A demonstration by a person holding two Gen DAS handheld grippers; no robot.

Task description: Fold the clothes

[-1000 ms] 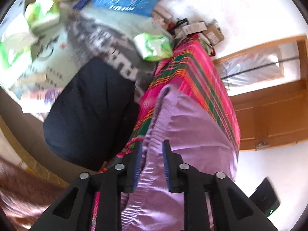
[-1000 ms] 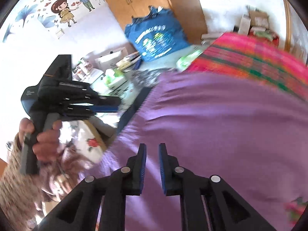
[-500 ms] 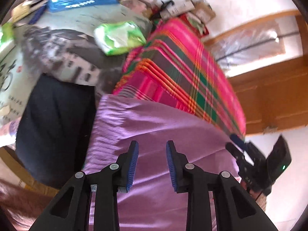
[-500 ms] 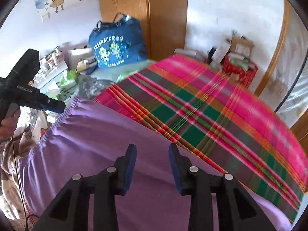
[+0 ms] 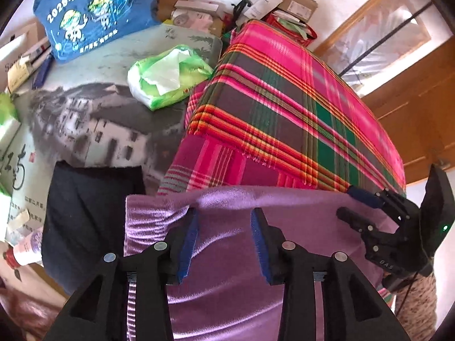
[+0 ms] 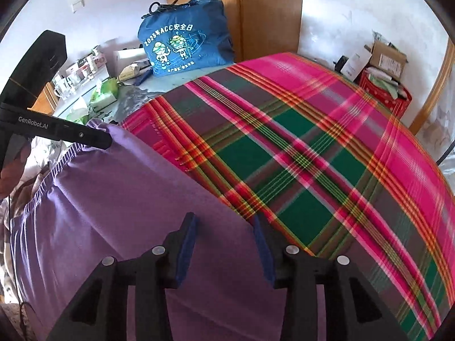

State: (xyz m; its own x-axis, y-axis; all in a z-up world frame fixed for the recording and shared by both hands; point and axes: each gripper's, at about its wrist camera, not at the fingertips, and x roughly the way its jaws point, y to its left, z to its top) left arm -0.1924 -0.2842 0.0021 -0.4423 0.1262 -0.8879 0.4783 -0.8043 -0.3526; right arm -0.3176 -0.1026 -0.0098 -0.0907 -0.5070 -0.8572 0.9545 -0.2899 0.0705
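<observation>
In the left wrist view, a dark navy garment point(image 5: 85, 213) is lying left of the jaws, beside a printed mat point(image 5: 93, 119) that is carrying a green tissue pack point(image 5: 167, 76) and, farther back, a blue tote bag point(image 5: 93, 11). The left gripper point(image 5: 224, 244) is pointing steeply down over the purple garment point(image 5: 227, 284), and its jaws are opening. The purple fabric is spreading under and between the blue pads point(image 5: 189, 244), but neither pad is pressing on it, so nothing is being gripped. The garment's far edge is lying just ahead of the fingertips, resting on the near end of the pink plaid cloth point(image 5: 284, 108), which is stretching away ahead and to the right of the jaws. At the far right of this view, the right gripper point(image 5: 361, 210) is hovering at the purple garment's right corner.

In the right wrist view, the left gripper's black finger is showing at the far left, at the gathered waistband of the purple garment point(image 6: 128, 213). The right gripper point(image 6: 224, 241) is also opening its jaws, with the garment's edge running diagonally between them and no pad clamping it. Right of and beyond the jaws, the plaid cloth point(image 6: 312, 147) is covering the surface, and a red basket point(image 6: 384, 93) is sitting at its far right corner.
</observation>
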